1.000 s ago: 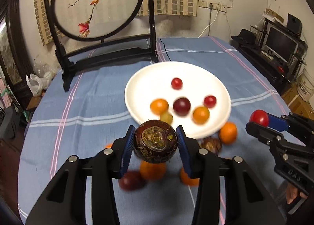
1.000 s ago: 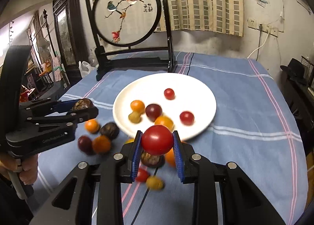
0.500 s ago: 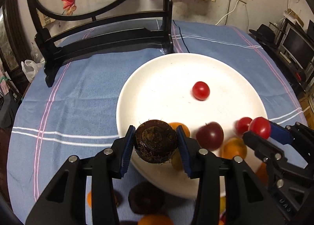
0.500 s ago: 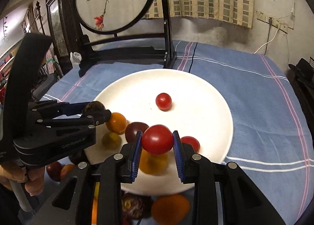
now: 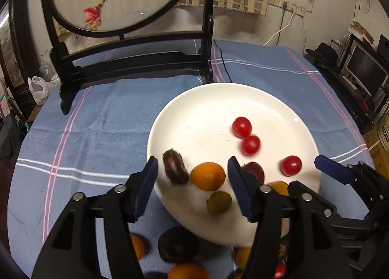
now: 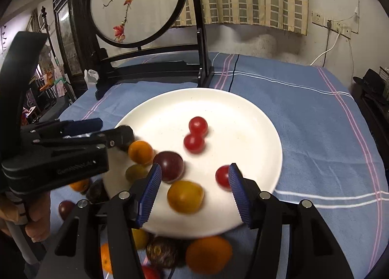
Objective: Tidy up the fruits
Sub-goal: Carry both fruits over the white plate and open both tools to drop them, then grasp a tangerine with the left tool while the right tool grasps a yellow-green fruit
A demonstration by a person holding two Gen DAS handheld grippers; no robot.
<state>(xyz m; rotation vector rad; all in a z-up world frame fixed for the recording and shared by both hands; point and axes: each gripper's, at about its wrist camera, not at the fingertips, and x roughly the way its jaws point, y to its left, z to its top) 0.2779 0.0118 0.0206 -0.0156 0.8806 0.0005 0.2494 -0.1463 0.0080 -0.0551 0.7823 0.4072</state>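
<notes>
A white plate (image 5: 218, 103) (image 6: 170, 111) on the blue cloth holds several small fruits. My left gripper (image 5: 192, 181) is open over the plate's near left rim; a dark brown fruit (image 5: 175, 166), blurred, lies just in front of it beside an orange fruit (image 5: 207, 176). My right gripper (image 6: 194, 186) is open and empty above the plate's near side. A blurred red tomato (image 6: 193, 142) (image 5: 250, 145) lies against another red tomato (image 6: 198, 125). A dark plum (image 6: 169, 166), a yellow-orange fruit (image 6: 185, 196) and a third red tomato (image 6: 221, 176) lie near it.
Several loose fruits lie on the cloth before the plate's near rim, among them an orange one (image 6: 208, 254) and a dark brown one (image 6: 161, 252). A black-framed round screen (image 6: 136, 4) stands behind the plate. A black cable (image 5: 222, 60) runs across the cloth.
Both grippers have opened. The dark brown fruit has dropped from the left gripper onto the plate, and the red tomato from the right gripper now lies on the plate.
</notes>
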